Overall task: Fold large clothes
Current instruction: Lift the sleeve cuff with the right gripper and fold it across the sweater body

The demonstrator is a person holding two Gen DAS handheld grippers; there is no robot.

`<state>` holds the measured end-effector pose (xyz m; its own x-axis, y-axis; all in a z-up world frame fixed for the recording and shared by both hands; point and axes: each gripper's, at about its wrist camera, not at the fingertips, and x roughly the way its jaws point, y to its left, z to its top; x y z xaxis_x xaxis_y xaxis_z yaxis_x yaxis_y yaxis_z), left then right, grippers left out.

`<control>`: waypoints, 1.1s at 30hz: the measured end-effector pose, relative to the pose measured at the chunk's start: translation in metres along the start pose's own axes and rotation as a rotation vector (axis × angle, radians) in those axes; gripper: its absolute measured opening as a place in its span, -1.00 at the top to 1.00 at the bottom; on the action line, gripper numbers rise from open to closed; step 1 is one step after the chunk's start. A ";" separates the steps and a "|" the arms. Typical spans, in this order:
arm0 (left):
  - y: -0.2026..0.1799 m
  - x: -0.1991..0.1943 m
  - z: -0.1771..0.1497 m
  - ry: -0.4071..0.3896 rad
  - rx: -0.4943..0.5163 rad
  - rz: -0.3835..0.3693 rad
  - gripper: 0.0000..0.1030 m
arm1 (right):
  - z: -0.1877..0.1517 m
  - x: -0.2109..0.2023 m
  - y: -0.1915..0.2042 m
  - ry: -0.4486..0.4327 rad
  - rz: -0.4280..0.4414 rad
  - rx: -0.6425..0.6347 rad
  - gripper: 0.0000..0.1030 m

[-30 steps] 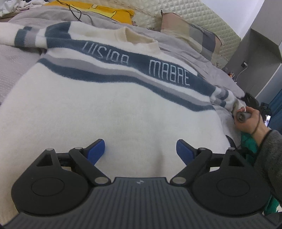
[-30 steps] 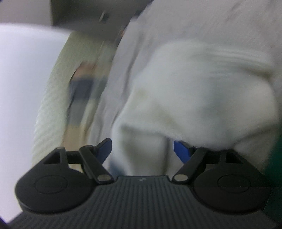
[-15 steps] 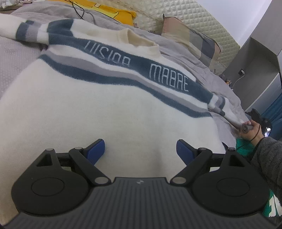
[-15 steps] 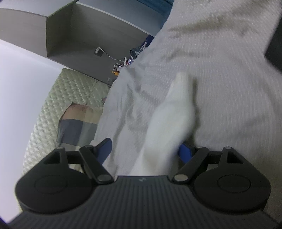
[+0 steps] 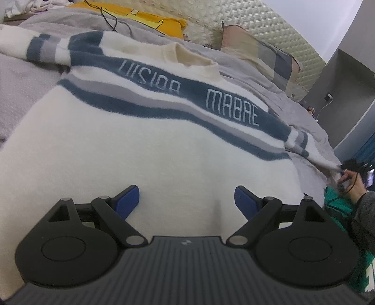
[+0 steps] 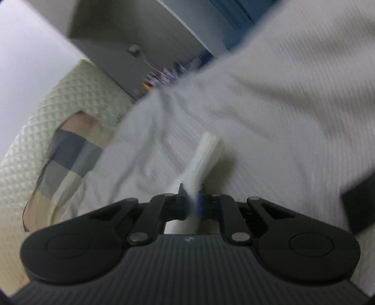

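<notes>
Cream fleece pullover with navy and grey chest bands (image 5: 150, 145), laid face-up on the grey textured bedspread (image 5: 21, 82); right sleeve in hand.

Item: pullover body spread flat, collar toward 12 o'clock, lettered band running from 10 to 3 o'clock. Left gripper (image 5: 186, 199): blue-tipped fingers wide apart, hovering low over the hem at 6 o'clock, holding nothing. Right gripper (image 6: 192, 201): fingers pinched together on the white ribbed sleeve cuff (image 6: 206, 150), which juts toward 12 o'clock over the bedspread; that view is motion-blurred. Checked pillow (image 5: 262, 56) and quilted headboard (image 5: 234, 16) at 1 o'clock. Handling note: judged step is drawing the sleeve out straight before folding it across the chest; keep the pinch firm, pull level with the band, and let the left gripper pin the hem so the body does not slide.
</notes>
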<state>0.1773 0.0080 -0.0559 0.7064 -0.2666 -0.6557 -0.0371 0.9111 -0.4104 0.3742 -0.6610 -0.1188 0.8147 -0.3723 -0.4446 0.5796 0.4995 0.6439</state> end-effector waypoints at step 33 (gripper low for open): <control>0.103 -0.089 0.098 -0.275 -0.162 0.092 -0.77 | -0.135 -0.316 0.349 -0.163 0.713 -0.980 0.78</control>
<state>0.1798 0.1559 0.0219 0.8582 -0.0705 -0.5084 -0.2061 0.8598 -0.4671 0.3212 -0.2633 0.1630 0.9843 0.1678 -0.0554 -0.1711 0.9833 -0.0617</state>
